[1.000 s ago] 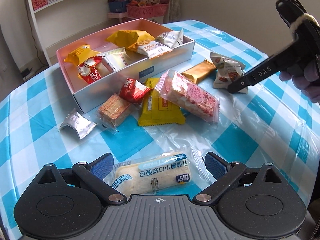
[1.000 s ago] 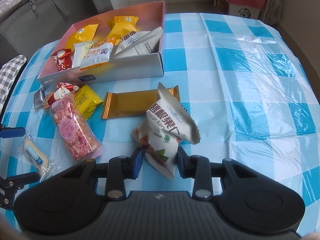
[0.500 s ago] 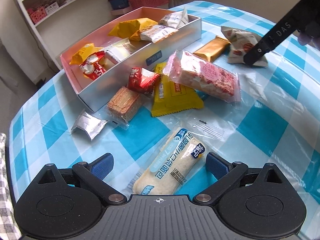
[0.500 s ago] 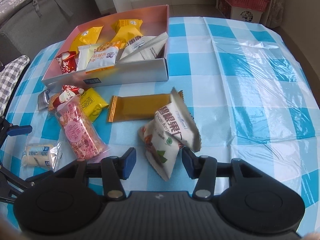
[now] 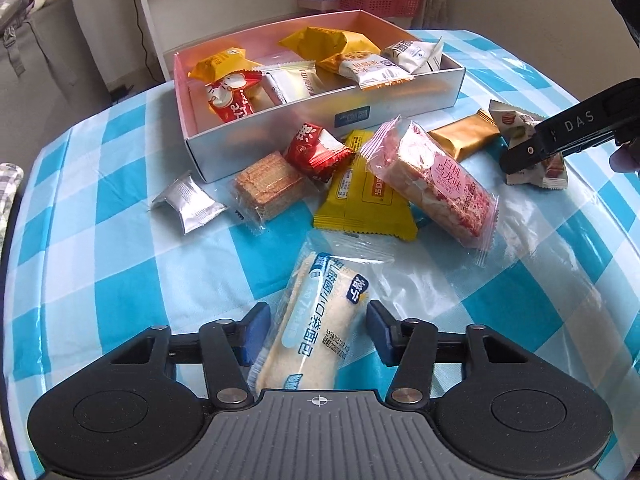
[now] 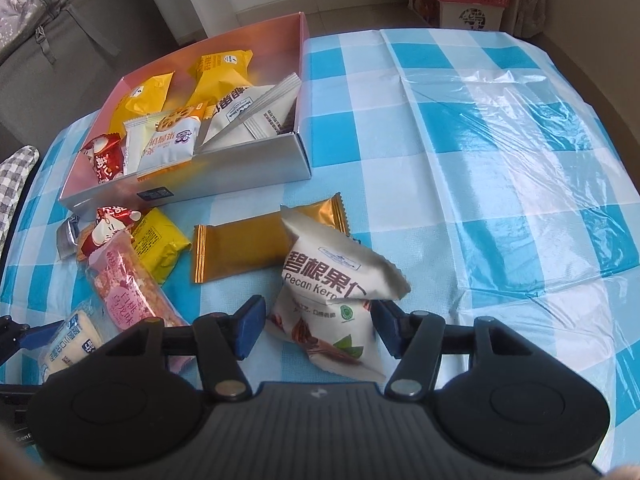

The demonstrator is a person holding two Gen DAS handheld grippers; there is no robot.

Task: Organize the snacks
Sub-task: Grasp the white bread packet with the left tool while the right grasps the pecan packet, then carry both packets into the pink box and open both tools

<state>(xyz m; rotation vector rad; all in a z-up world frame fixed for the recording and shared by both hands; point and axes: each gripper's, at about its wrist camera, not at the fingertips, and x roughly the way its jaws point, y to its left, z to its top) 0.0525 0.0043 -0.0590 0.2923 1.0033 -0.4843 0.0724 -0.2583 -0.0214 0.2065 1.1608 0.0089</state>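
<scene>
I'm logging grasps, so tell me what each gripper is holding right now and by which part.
Nothing is clamped. The left gripper straddles the white bread packet mid-length, jaws open; the right gripper brackets the pecan kernel bag at its lower half, gaps showing.

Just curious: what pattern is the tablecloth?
Blue and white checks on the tablecloth, under a clear plastic sheet; the right wrist view shows it best.

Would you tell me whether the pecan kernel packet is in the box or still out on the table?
Out. The pecan kernel packet sits on the tablecloth between the right gripper fingers, short of the box.
</scene>
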